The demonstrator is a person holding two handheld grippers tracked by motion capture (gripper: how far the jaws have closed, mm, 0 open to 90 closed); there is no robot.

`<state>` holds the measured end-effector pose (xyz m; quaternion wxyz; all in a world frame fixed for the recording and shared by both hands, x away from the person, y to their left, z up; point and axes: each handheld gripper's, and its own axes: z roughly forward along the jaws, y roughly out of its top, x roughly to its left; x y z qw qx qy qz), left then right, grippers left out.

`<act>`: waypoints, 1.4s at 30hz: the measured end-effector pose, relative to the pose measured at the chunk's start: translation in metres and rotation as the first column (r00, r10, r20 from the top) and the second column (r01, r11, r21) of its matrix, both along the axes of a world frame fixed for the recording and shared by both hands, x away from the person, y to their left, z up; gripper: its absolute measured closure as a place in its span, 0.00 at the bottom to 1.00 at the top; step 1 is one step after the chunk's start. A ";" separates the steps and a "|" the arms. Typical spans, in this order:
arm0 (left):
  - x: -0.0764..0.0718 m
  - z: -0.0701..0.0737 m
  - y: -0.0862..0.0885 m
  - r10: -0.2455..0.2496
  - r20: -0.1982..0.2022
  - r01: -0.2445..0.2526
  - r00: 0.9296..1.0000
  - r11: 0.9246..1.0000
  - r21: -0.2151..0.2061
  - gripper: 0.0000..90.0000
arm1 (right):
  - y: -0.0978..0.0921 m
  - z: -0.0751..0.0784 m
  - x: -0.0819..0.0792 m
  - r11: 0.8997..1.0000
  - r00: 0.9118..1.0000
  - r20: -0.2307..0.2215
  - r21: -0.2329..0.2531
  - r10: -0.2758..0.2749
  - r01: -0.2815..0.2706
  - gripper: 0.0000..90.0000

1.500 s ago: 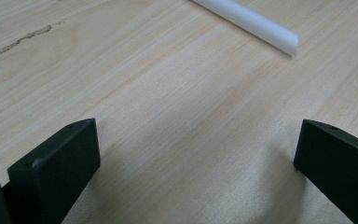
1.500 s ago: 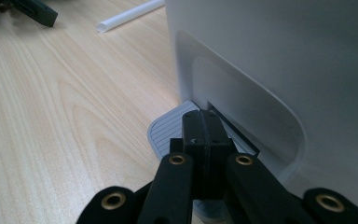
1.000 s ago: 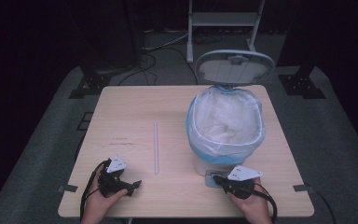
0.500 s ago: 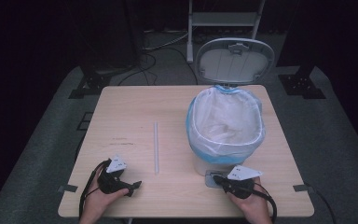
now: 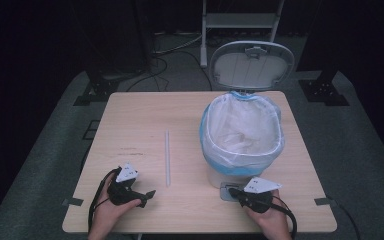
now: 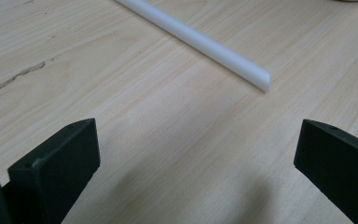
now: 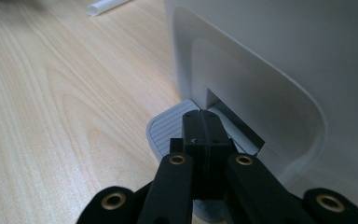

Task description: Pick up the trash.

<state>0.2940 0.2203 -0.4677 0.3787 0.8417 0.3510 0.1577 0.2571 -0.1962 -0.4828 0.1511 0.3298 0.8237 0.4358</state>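
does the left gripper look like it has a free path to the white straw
Probably yes. The left gripper has its jaws wide open, aimed toward the near end of the straw, with bare table between them. The bin stands off to the side.

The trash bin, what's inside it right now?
The trash bin stands with its lid up, and a white liner bag with a blue rim fills the inside. The bag's crumpled folds cover the bottom, so any contents can't be made out.
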 end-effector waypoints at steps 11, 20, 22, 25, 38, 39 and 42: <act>0.006 0.009 -0.012 -0.014 0.011 0.014 1.000 0.999 -0.033 0.00 | 0.000 0.000 0.001 1.000 1.000 -0.007 0.010 -0.002 0.002 1.00; 0.014 0.009 -0.022 -0.006 0.004 0.006 1.000 0.999 -0.049 0.00 | 0.000 0.000 0.000 1.000 1.000 -0.003 0.008 -0.002 0.002 1.00; 0.016 0.008 -0.023 -0.007 0.008 0.007 1.000 0.999 -0.050 0.00 | 0.000 0.000 0.000 1.000 1.000 -0.003 0.006 -0.001 0.001 1.00; 0.018 0.008 -0.026 -0.003 0.014 0.004 1.000 0.999 -0.051 0.00 | 0.000 0.000 0.000 1.000 1.000 -0.002 0.002 -0.002 0.002 1.00; 0.035 0.007 -0.041 0.009 0.014 -0.009 1.000 0.999 -0.030 0.00 | 0.000 0.000 0.000 1.000 1.000 -0.003 0.008 -0.001 0.001 1.00; 0.036 0.006 -0.042 0.011 0.014 -0.011 1.000 1.000 -0.029 0.00 | 0.000 0.000 0.000 1.000 1.000 -0.003 0.007 -0.001 0.001 1.00; 0.041 0.004 -0.043 0.017 0.012 -0.016 1.000 0.999 -0.028 0.00 | 0.000 0.000 0.001 1.000 1.000 -0.004 0.008 -0.001 0.001 1.00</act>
